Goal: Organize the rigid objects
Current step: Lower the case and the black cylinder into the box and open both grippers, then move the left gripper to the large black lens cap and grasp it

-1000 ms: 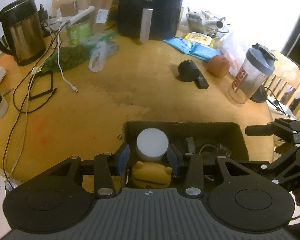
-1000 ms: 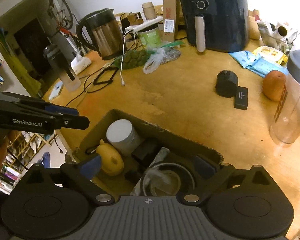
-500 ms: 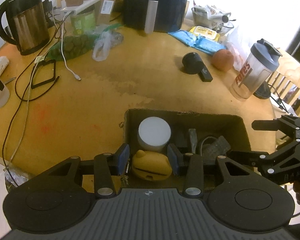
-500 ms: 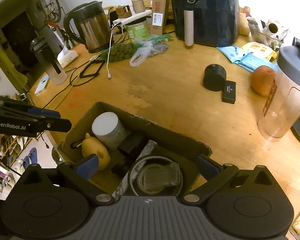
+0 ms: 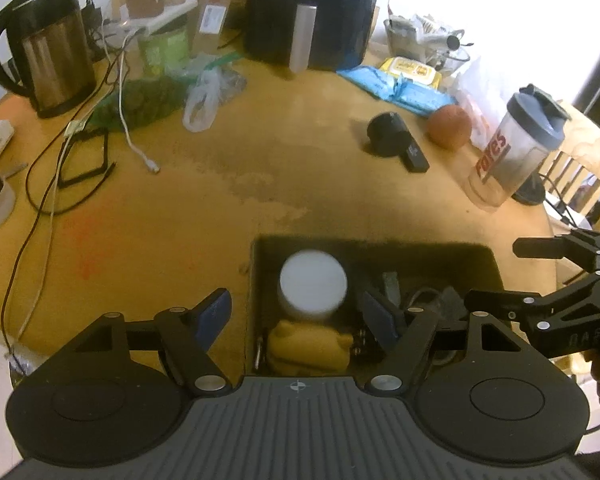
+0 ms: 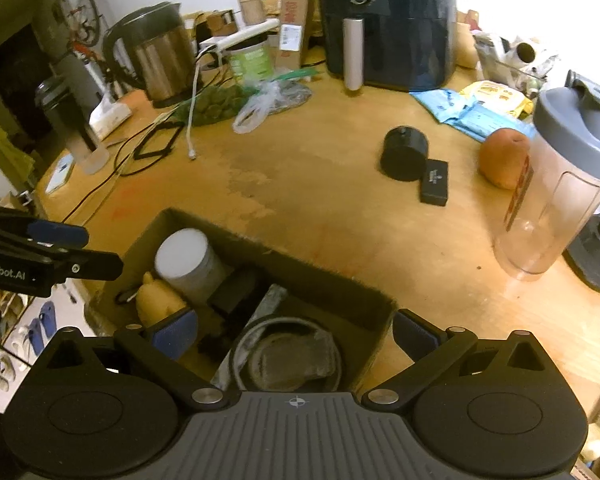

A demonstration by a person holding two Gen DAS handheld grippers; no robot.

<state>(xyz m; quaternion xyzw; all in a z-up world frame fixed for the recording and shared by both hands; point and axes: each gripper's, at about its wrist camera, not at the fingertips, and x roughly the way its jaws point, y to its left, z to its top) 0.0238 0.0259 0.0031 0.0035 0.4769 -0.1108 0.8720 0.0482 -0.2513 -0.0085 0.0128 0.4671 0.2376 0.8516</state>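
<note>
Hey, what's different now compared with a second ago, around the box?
The left gripper let go of the yellow toy: its jaws, narrow around it before, are opening and it lies free in the cardboard box. The white jar, the box and the open right gripper above the round container are unchanged.

box crowded, table middle open
cardboard box [image 6: 332, 280] packed with white jar [image 5: 313, 285] and yellow toy [image 5: 308, 346]; bare wood [image 6: 320, 184] beyond, then black puck [image 6: 403, 153].

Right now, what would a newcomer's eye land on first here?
The open cardboard box at the near table edge, holding a white-lidded jar and a yellow toy at its left end. Behind it, a black air fryer towers at the back, and a clear shaker bottle stands right.
</note>
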